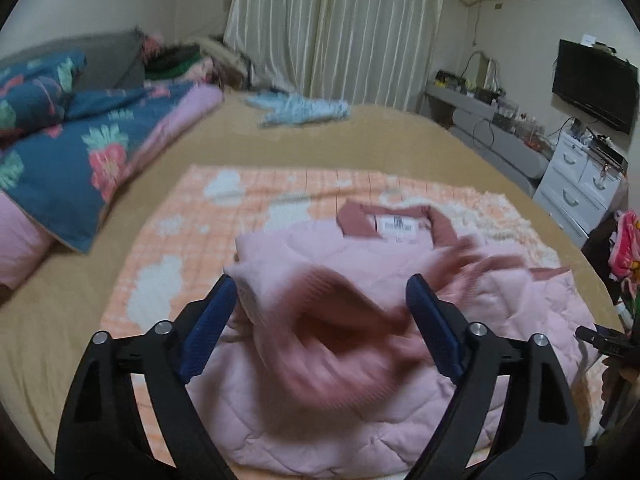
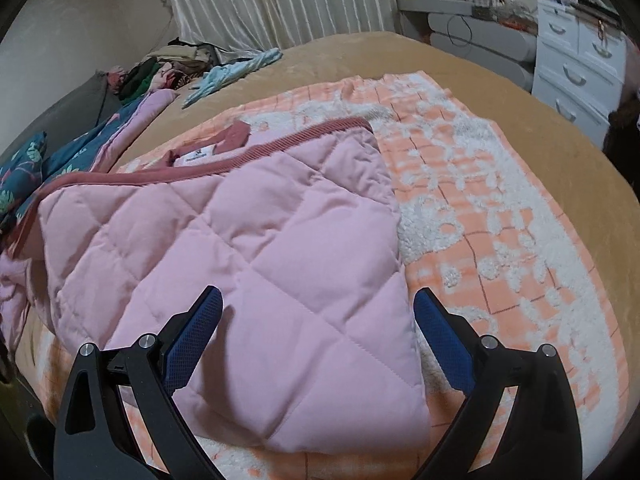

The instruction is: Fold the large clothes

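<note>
A pink quilted jacket [image 1: 304,412] with darker pink ribbed trim lies on an orange-and-white checked blanket [image 1: 192,216] on the bed. Its collar with a white label [image 1: 398,225] points away from me. My left gripper [image 1: 320,296] is open, and a blurred ribbed cuff [image 1: 340,340] of the jacket sits between its blue pads without being clamped. In the right wrist view the jacket's right side [image 2: 256,240] is folded over, flat. My right gripper [image 2: 318,308] is open and empty just above the jacket's near right edge.
A blue floral quilt [image 1: 76,148] is piled at the left of the tan bed [image 1: 360,136]. A light blue garment [image 1: 300,110] lies at the far side. White drawers [image 1: 580,184], a grey desk and a TV [image 1: 596,88] stand at the right.
</note>
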`<state>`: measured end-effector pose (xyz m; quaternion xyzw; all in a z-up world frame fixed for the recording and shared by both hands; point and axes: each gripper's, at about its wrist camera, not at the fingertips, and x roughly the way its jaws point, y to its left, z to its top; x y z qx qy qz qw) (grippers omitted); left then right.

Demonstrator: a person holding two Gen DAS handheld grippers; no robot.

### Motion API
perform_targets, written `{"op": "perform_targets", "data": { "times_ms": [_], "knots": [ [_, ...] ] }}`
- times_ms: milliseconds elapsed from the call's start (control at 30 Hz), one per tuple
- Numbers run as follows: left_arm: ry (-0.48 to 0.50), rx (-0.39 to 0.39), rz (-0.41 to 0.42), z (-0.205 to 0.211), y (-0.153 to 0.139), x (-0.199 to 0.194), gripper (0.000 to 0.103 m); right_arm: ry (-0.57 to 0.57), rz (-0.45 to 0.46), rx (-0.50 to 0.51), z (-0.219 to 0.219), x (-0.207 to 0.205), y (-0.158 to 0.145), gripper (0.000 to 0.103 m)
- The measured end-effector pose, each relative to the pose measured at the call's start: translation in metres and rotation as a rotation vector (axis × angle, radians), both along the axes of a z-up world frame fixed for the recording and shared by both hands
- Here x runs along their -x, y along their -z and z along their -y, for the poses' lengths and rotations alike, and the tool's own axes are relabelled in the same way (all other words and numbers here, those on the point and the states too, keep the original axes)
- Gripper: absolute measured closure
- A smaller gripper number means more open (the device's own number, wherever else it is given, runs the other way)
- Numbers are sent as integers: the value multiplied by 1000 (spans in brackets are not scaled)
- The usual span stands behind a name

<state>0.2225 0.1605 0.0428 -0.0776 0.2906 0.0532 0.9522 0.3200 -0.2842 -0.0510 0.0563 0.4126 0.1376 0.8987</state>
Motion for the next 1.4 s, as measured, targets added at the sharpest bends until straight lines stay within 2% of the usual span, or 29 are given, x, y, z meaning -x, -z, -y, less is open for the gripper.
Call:
{"op": "perform_targets", "data": {
  "times_ms": [233,400,567,767,933,1100,1233,1300,1333,1367,1400],
  "knots": [
    [0,-91,46,12,-25,24,13,-13,96,-7,0,20,-28,7],
    [-3,-127,29,15,-23,35,10,-20,180,-14,2,41,-54,7],
    [-9,-133,-5,12,-13,43,9,-20,206,-16,9,53,-62,7],
    [-7,-116,-88,0,23,44,9,-10,163,16,13,54,-46,7],
    [-22,-57,-179,-24,66,35,9,-18,93,44,15,41,-18,7],
    [0,-39,-239,-34,95,20,9,-24,34,40,14,25,6,7],
    [13,-4,-263,-38,111,11,9,-50,30,42,9,18,11,9],
    [15,26,-263,-39,116,7,9,-73,40,50,3,16,12,22],
    [17,37,-261,-40,117,5,10,-81,44,58,0,15,12,23],
    [23,41,-254,-39,118,4,15,-80,51,76,-2,15,12,26],
    [28,42,-250,-37,118,3,25,-82,61,95,-5,15,12,31]
  ]
}}
